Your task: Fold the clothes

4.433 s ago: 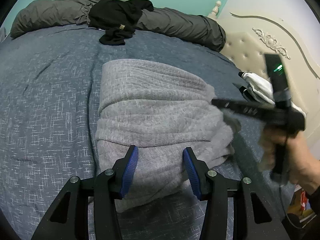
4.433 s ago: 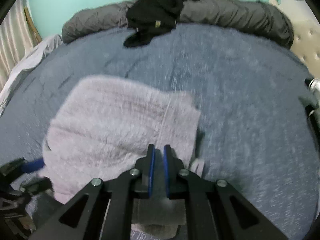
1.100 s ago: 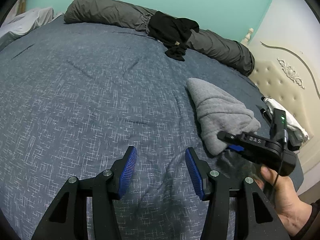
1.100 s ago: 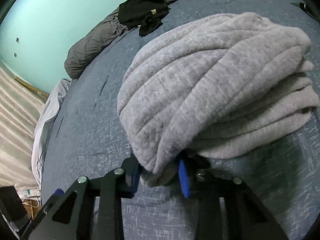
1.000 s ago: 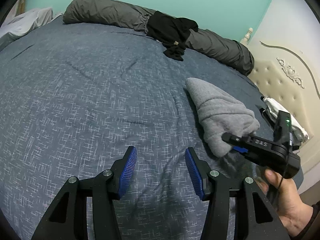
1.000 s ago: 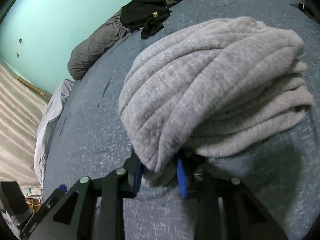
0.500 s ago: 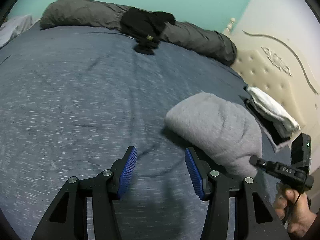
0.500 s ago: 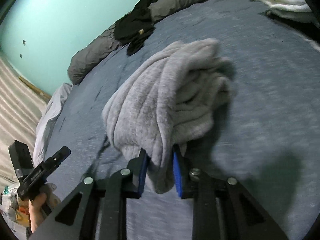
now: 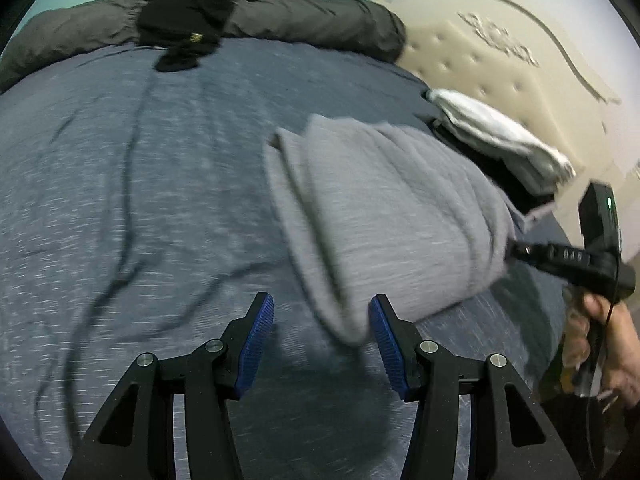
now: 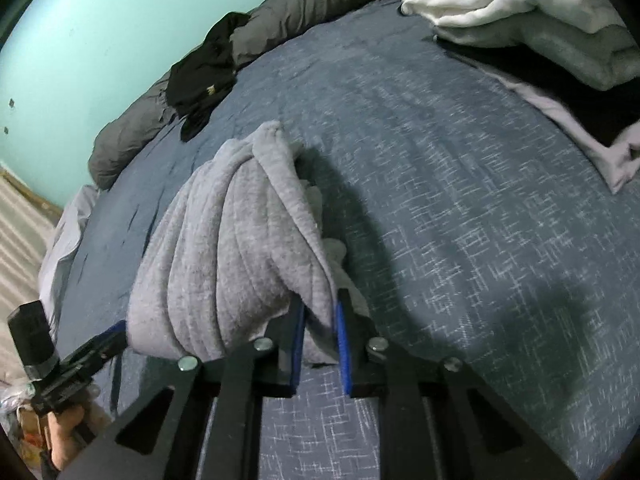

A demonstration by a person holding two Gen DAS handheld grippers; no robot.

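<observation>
Pinching grey sweater (image 10: 224,248) edge between right gripper (image 10: 320,344) jaws; left gripper (image 9: 320,344) jaws apart

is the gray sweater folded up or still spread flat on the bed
Folded: the gray sweater hangs as a layered bundle, one edge pinched by the right gripper.

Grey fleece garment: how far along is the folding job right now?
Done: the grey fleece garment is folded into a thick bundle, and a folded stack topped by a white garment sits by the headboard. In hand: the right hand-held gripper clamps the bundle's edge and carries it; the left hand-held gripper is open, empty. Left: set the bundle down, then fold the crumpled black garment.
</observation>
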